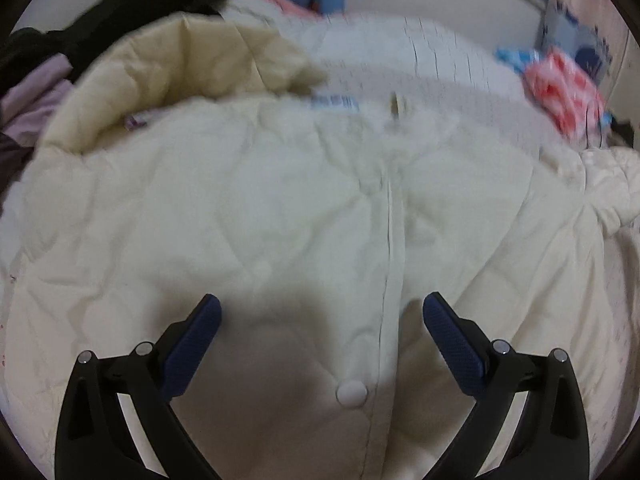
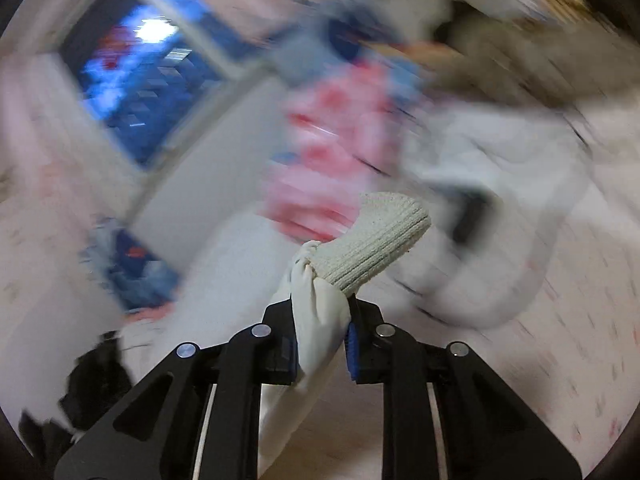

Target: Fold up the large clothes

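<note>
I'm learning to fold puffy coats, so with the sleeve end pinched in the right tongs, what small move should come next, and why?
Probably carry the sleeve across onto the jacket's front. The right tongs are shut on the sleeve just behind its ribbed cuff, while the left tongs hang open over the snap placket, free to steady the body.

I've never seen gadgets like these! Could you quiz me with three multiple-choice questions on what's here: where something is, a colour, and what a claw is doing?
1. The round white snap button on the cream quilted jacket lies:
A. between the left gripper's fingers
B. on the hood
C. on a sleeve

2. The gripper pads are:
A. red
B. blue
C. green

3. The right gripper is:
A. wide open, empty
B. clamped on the jacket's sleeve by its ribbed knit cuff
C. holding a hanger

1 A, seen low between the fingers; 2 B, textured blue; 3 B, fabric pinched between pads.
</note>
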